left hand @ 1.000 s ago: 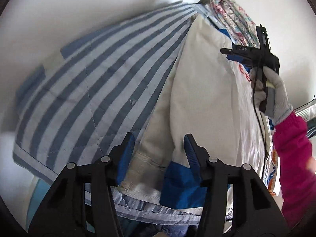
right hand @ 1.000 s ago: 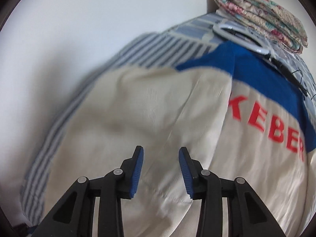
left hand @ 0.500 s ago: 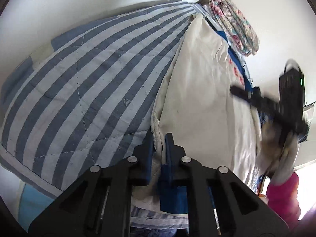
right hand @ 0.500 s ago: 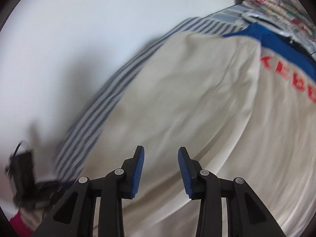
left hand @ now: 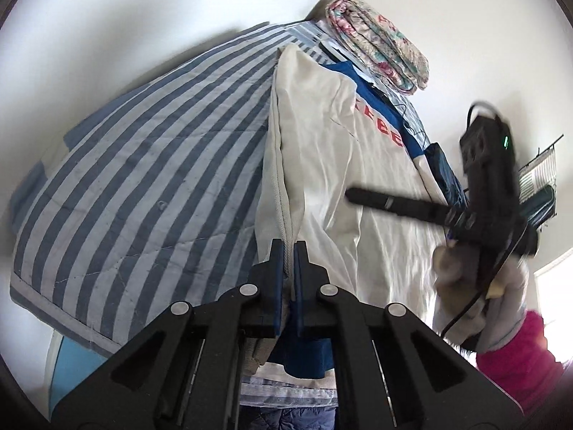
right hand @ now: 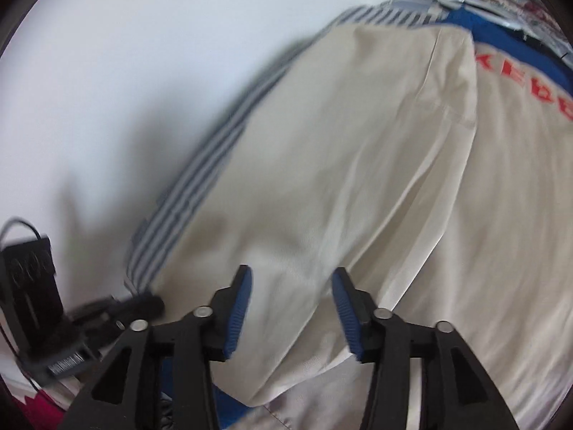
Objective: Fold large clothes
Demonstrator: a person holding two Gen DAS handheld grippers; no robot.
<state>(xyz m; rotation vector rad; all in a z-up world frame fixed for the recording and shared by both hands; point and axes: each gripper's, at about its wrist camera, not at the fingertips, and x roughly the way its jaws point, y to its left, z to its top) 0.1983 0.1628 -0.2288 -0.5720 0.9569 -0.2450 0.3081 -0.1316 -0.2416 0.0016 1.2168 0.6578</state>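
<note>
Left claw pinches the cream sweatshirt hem on the striped quilt; right claw, jaws opening and empty, should seize the fold beneath it.

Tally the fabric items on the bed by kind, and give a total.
Cream garment with blue trim and red letters: 1
Blue-and-white striped quilt: 1
Folded floral blanket: 1
Dark blue cloth at the garment's far edge: 1
Total: 4
</note>
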